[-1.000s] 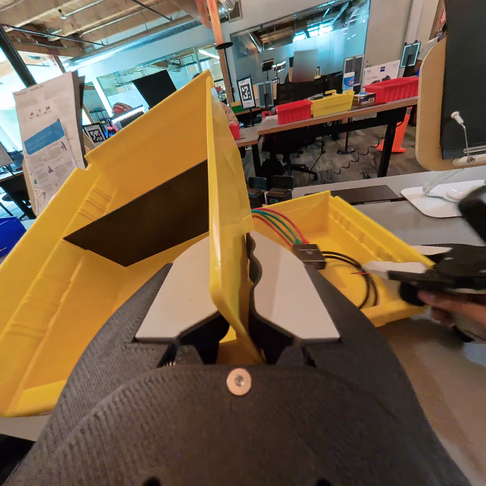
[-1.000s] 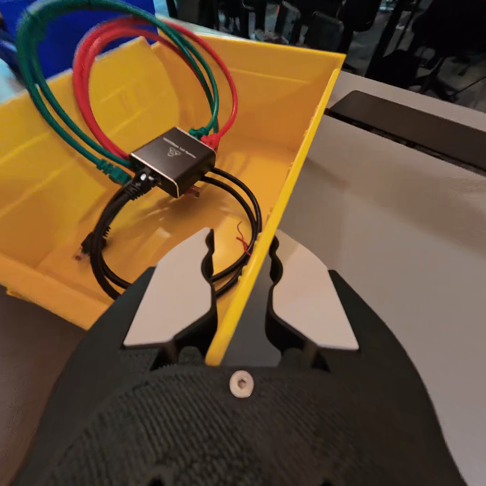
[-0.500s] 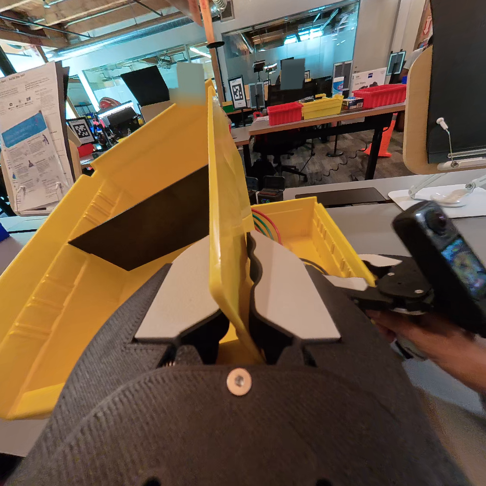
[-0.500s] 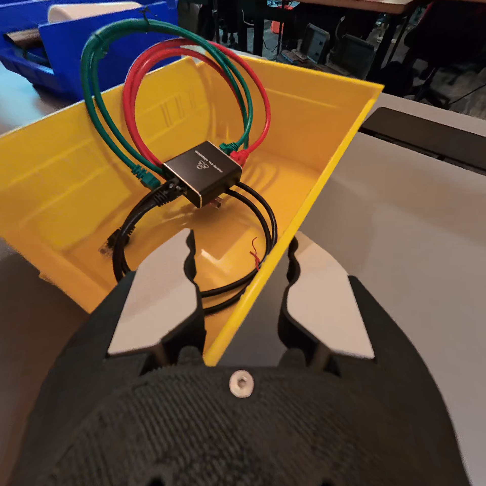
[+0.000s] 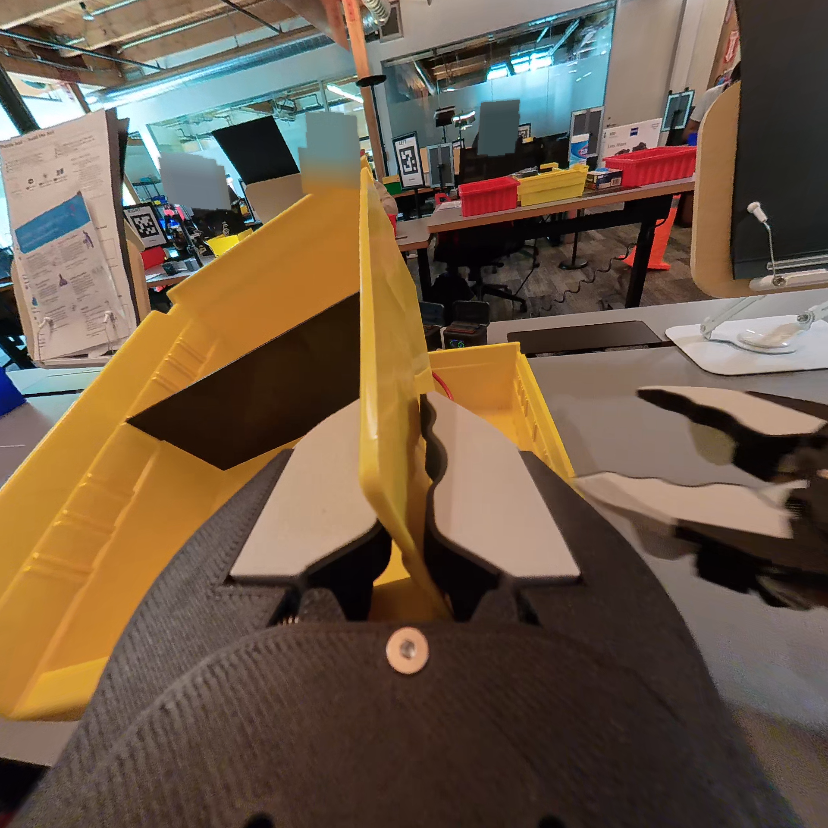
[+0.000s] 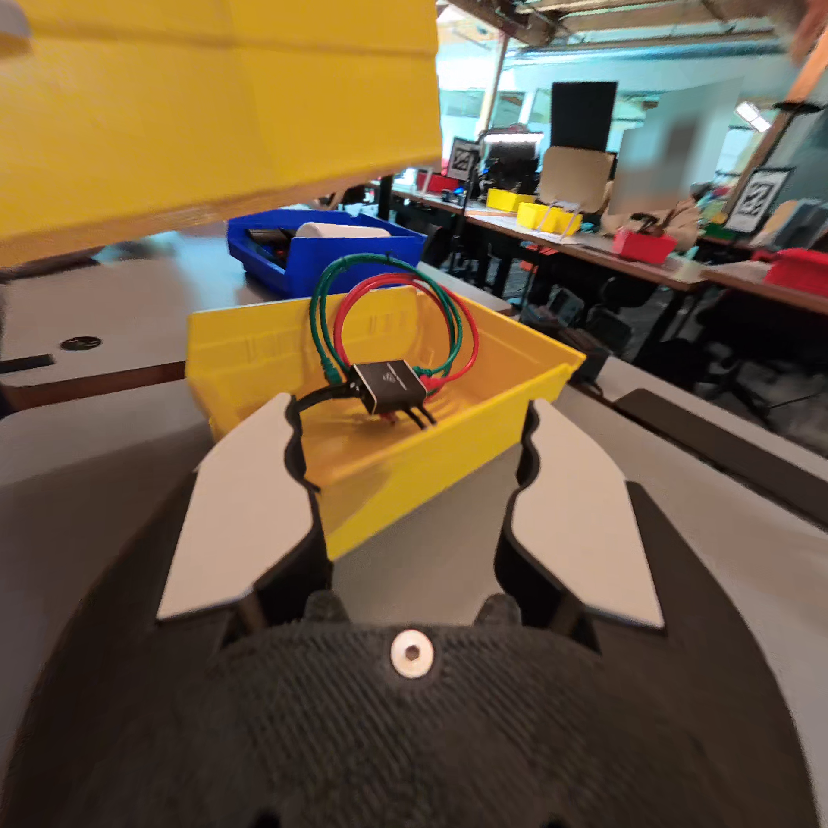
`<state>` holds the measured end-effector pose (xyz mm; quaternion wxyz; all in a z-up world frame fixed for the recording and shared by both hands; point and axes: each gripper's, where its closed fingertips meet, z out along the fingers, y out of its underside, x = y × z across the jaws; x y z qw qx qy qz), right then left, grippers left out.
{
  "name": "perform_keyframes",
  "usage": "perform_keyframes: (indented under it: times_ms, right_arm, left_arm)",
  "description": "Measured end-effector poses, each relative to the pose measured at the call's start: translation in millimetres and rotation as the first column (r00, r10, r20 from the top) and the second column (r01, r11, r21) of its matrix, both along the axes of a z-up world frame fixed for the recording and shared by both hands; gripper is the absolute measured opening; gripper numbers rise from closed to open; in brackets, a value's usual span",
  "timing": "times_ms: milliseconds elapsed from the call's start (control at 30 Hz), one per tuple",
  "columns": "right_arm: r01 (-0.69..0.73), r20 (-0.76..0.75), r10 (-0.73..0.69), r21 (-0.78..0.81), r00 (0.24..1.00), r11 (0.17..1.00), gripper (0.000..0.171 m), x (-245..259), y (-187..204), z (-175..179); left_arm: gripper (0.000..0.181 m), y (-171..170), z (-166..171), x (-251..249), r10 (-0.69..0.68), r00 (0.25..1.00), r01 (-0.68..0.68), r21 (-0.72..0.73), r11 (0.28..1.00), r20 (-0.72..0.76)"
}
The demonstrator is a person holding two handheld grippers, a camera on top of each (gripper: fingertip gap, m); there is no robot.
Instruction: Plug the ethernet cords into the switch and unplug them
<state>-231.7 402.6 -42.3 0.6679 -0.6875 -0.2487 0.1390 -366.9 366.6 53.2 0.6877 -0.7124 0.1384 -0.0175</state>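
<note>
In the right wrist view a small yellow bin [image 6: 470, 439] stands on the grey table. It holds a black switch [image 6: 390, 385] with a green cord [image 6: 322, 322], a red cord [image 6: 466, 322] and a black cord [image 6: 322, 396] looped at it. My right gripper [image 6: 410, 403] is open and empty, just short of the bin's near wall. My left gripper [image 5: 392, 403] is shut on the side wall of a large yellow bin [image 5: 224, 313] and holds it tilted up. The small bin [image 5: 493, 381] and the right gripper [image 5: 614, 439] show behind it.
A black sheet [image 5: 269, 390] lies inside the large bin, whose underside [image 6: 201, 112] hangs at the right view's upper left. A blue bin [image 6: 322, 260] stands behind the small bin. A white lamp base [image 5: 739, 349] and a dark pad [image 5: 582, 334] sit at the table's far right.
My right gripper has opened, let go of the small bin's wall and drawn back. My left gripper still clamps the large bin, which now sits higher over the table.
</note>
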Motion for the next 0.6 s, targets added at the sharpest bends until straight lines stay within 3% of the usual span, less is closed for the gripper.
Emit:
perform_keyframes:
  times_ms: [133, 333, 467, 600]
  right_arm:
    - [0.046, 0.060, -0.042, -0.070, 0.997, 0.996, 0.095, 100.6, -15.6, -19.0]
    - [0.345, 0.222, -0.319, -0.087, 0.921, 0.935, 0.085, 307.7, -51.9, -28.3]
    - [0.498, 0.120, -0.487, -0.090, 0.865, 0.863, 0.077, 419.7, -104.0, -9.3]
    - [0.587, -0.032, -0.590, -0.076, 0.807, 0.806, 0.069, 497.9, -156.5, 1.1]
  left_arm:
    - [0.007, -8.1, 11.0, 11.6, -0.034, 0.999, 0.034, 0.008, 0.999, -0.007]
    - [0.007, -31.8, 34.3, 77.0, -0.228, 0.974, 0.227, 0.017, 0.974, 0.013]
    - [0.007, -56.1, 29.3, 158.1, -0.421, 0.907, 0.421, -0.005, 0.907, -0.034]
    - [0.007, -87.2, 2.8, 256.0, -0.614, 0.787, 0.611, -0.065, 0.789, -0.063]
